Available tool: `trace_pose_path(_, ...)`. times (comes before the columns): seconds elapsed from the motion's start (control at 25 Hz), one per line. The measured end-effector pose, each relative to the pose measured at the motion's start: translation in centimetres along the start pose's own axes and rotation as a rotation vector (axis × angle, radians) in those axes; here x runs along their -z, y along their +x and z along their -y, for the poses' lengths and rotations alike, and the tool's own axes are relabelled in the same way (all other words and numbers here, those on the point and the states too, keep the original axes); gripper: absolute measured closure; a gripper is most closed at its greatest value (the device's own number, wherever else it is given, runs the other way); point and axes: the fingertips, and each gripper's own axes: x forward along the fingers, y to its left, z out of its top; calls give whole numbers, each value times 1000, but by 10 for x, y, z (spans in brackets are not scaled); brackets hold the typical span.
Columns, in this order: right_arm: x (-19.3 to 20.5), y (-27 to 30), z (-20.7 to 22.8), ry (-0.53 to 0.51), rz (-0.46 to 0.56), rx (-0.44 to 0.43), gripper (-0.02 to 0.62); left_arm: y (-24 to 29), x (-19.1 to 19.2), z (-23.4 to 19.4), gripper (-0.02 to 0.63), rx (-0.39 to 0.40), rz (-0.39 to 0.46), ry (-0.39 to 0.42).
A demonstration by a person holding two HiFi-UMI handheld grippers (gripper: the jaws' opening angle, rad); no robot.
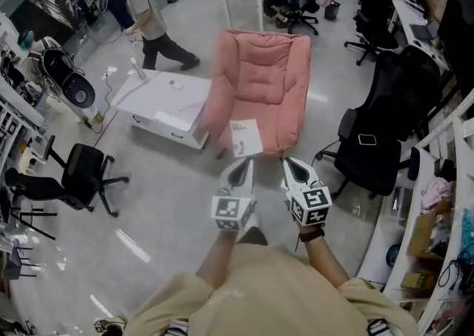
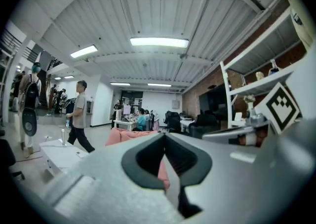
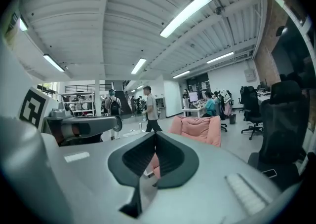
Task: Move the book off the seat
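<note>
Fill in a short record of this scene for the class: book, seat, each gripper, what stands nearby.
Book: the book has a pale cover and lies near the front edge of the seat, not yet moved
Seat: pink armchair, standing on the floor
Left gripper: the left gripper has its jaws together, is empty and is short of the book
Right gripper: the right gripper has its jaws together, is empty and is beside the left one
Left of seat: low white table
Right of seat: black office chair
Background: walking person
</note>
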Motion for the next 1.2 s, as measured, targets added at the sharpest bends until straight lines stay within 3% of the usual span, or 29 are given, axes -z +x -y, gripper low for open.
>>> trace_pose_path(0.32,-12,132,10,-12,-51,-8,588,74,6,-116,603,-11,-24,-81)
trace_pose_path(0.52,10,182,7,20,-133,-64,588,103,32,-148,603,-5,-70,-172)
trace_pose_path(0.68,37,210,26,60,-200,-81,588,121,68,-168,603,-17,-138,-207)
trace_pose_path(0.96,91,288,102,155,-313,-82,588,163,155,-214,603,-71,-326,-270)
trace_pose_path(1.2,153,369,159,252,-472,-145,522,210,235,-250,603,-137,-490,-386)
